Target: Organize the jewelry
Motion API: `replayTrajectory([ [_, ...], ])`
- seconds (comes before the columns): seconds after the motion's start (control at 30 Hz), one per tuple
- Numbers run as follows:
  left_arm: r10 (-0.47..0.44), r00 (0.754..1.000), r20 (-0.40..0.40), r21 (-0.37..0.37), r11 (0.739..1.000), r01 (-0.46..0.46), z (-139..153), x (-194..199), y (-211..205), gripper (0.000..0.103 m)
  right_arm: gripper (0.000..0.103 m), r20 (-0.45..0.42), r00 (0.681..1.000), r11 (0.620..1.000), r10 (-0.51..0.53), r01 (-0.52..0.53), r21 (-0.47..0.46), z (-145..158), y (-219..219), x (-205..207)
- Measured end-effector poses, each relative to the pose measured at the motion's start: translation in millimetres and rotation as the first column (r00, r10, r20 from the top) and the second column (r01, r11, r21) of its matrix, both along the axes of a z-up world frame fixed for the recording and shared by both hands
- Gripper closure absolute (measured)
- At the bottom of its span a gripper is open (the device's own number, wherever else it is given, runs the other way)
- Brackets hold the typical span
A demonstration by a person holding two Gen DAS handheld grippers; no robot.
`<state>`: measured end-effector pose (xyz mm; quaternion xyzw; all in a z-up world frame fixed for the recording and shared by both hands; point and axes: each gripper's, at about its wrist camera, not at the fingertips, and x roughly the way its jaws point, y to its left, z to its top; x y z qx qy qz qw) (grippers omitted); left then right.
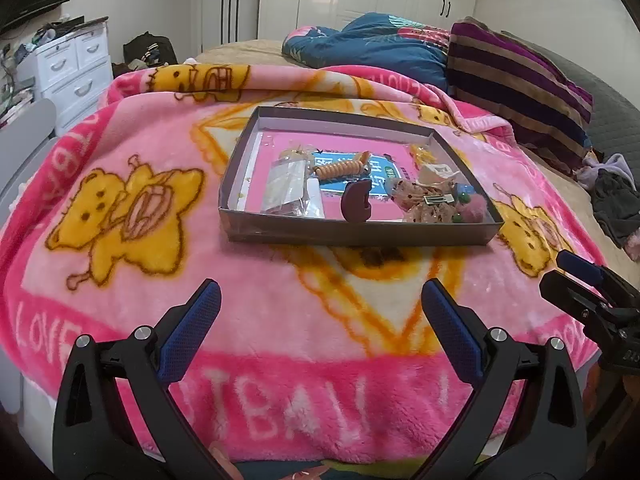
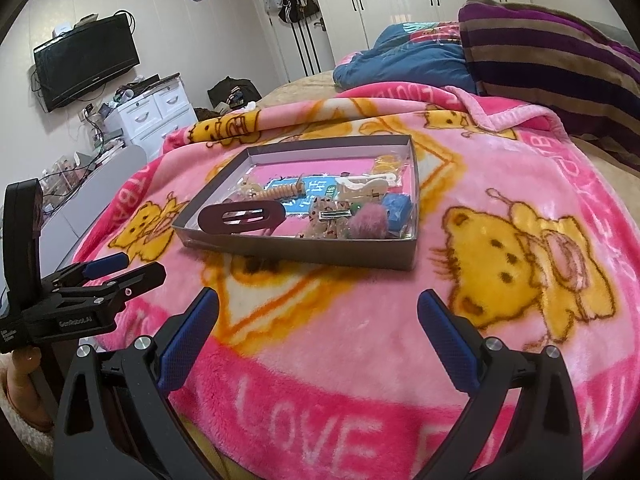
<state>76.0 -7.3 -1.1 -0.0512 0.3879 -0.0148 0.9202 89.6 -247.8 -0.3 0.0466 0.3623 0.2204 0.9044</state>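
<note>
A shallow grey box [image 1: 360, 237] [image 2: 304, 251] lies on the pink bear blanket. Inside it are a dark maroon hair clip [image 1: 355, 204] [image 2: 240, 218], an orange spiral hair tie [image 1: 340, 168] [image 2: 280, 192], a clear plastic bag [image 1: 288, 184], a floral bow clip [image 1: 428, 200] [image 2: 332, 216] and a pink pom-pom [image 1: 476, 208] [image 2: 370, 220]. My left gripper [image 1: 320, 292] [image 2: 120, 270] hovers open and holds nothing, short of the box's front wall. My right gripper [image 2: 318, 300] [image 1: 576, 278] is also open, holds nothing, and sits beside the left, near the blanket's front edge.
The pink blanket [image 1: 120, 280] covers the near part of a bed. A purple striped blanket [image 1: 516, 80] and a blue quilt [image 1: 372, 44] lie behind the box. White drawers [image 2: 152, 112] and a wall TV [image 2: 86, 60] stand left of the bed.
</note>
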Motion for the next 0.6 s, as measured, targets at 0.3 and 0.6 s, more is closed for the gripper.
replayTrajectory([
  [0.3, -0.004, 1.0, -0.008, 0.004, 1.0, 0.004, -0.4, 1.3, -1.5, 0.009, 0.004, -0.009, 1.0, 1.0, 0.0, 0.0, 0.0, -0.7, -2.2, 0.8],
  [0.6, 0.001, 1.0, -0.009, 0.009, 1.0, 0.0, -1.3, 2.0, -1.6, 0.009, 0.004, -0.014, 1.0, 1.0, 0.001, -0.001, -0.001, -2.1, -2.3, 1.0],
])
